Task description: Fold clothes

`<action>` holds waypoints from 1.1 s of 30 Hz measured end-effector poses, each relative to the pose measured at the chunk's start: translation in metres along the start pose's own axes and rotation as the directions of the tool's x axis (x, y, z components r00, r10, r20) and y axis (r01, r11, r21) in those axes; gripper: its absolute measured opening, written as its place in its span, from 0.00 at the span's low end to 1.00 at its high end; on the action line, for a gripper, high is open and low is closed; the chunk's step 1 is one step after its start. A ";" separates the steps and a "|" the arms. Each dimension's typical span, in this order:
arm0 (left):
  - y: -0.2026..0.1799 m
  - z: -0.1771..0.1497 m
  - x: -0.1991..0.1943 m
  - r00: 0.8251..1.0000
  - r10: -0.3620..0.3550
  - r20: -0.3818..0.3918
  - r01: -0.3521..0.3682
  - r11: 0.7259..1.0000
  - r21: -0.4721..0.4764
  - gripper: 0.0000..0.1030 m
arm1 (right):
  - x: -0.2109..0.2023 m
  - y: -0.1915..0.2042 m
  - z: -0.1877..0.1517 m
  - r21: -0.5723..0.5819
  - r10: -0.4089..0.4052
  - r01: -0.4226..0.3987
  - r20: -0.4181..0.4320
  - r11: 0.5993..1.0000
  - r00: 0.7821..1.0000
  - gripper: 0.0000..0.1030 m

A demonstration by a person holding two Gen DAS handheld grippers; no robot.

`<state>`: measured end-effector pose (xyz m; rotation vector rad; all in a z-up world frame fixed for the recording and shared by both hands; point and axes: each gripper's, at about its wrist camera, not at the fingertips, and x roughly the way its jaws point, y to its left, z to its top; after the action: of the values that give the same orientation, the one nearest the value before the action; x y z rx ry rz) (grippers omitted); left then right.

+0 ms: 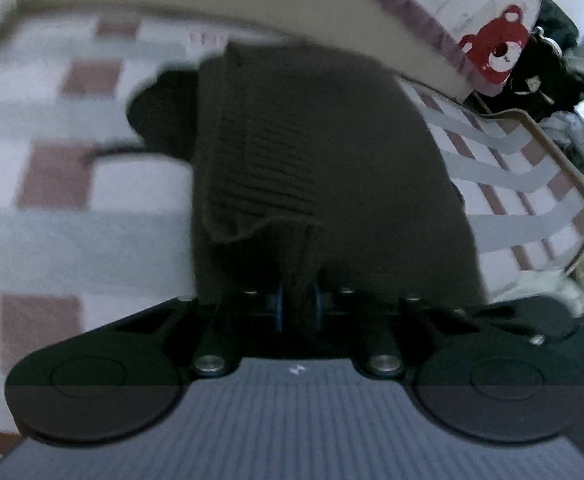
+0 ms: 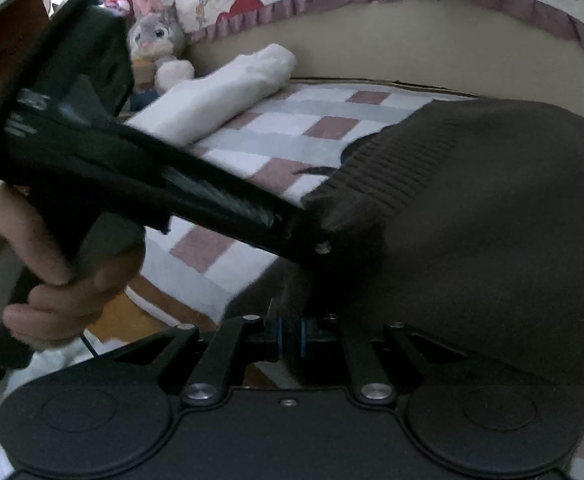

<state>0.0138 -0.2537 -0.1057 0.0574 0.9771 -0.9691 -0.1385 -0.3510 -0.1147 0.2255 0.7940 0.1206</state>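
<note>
A dark brown knit garment (image 1: 332, 140) with a ribbed hem hangs over a checked bedspread (image 1: 52, 184). In the left wrist view my left gripper (image 1: 298, 304) is shut on a fold of its fabric, pinched between the blue pads. The right wrist view shows the same garment (image 2: 492, 220) draped to the right, and my right gripper (image 2: 291, 338) is shut on another bunch of it. The left gripper (image 2: 316, 236), held by a person's hand (image 2: 52, 260), reaches in from the left and grips the ribbed hem just above my right gripper.
A folded white cloth (image 2: 228, 92) lies at the far side of the bedspread (image 2: 292, 136), with a plush rabbit (image 2: 156, 40) behind it. A quilt with a red bear (image 1: 500, 52) and a heap of dark clothes (image 1: 552, 72) sit at the right.
</note>
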 end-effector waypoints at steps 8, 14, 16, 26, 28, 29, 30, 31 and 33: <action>-0.004 -0.024 -0.030 0.995 0.065 0.078 -0.065 0.998 -0.009 0.11 | -0.086 -0.060 -0.017 0.201 -0.141 0.120 0.093 0.972 0.986 0.46; 0.010 -0.016 -0.033 0.994 0.030 0.110 -0.017 0.993 -0.113 0.11 | -0.081 -0.075 -0.034 0.130 -0.311 0.321 -0.090 0.938 0.946 0.56; 0.006 -0.012 -0.035 0.991 0.036 0.126 -0.023 0.995 -0.097 0.11 | -0.075 -0.072 -0.039 0.095 -0.302 0.313 -0.112 0.945 0.947 0.57; 0.005 -0.010 -0.038 0.994 -0.018 0.104 0.031 0.992 -0.122 0.11 | -0.090 -0.062 -0.036 0.132 -0.413 0.409 0.008 0.903 0.911 0.10; 0.005 -0.014 -0.028 0.999 -0.014 0.042 0.020 0.990 -0.138 0.11 | -0.096 -0.073 -0.041 0.214 -0.415 0.414 -0.042 0.885 0.909 0.09; 0.004 -0.018 -0.021 1.000 0.025 -0.006 -0.026 0.992 -0.126 0.11 | -0.092 -0.080 -0.046 0.245 -0.409 0.415 -0.076 0.876 0.909 0.09; 0.000 -0.023 -0.014 0.994 0.096 -0.049 -0.100 0.992 -0.082 0.11 | -0.088 -0.086 -0.050 0.273 -0.406 0.419 -0.105 0.866 0.908 0.09; -0.004 -0.026 -0.012 0.988 0.146 -0.059 -0.148 0.988 -0.032 0.12 | -0.085 -0.091 -0.053 0.303 -0.397 0.418 -0.132 0.856 0.908 0.09; -0.008 -0.027 -0.019 0.983 0.176 -0.046 -0.175 0.984 0.024 0.12 | -0.085 -0.093 -0.052 0.315 -0.390 0.416 -0.146 0.853 0.909 0.09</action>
<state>-0.0142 -0.2341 -0.1055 0.1811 0.9888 -0.8179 -0.2329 -0.4495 -0.1141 0.3769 0.9219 -0.4145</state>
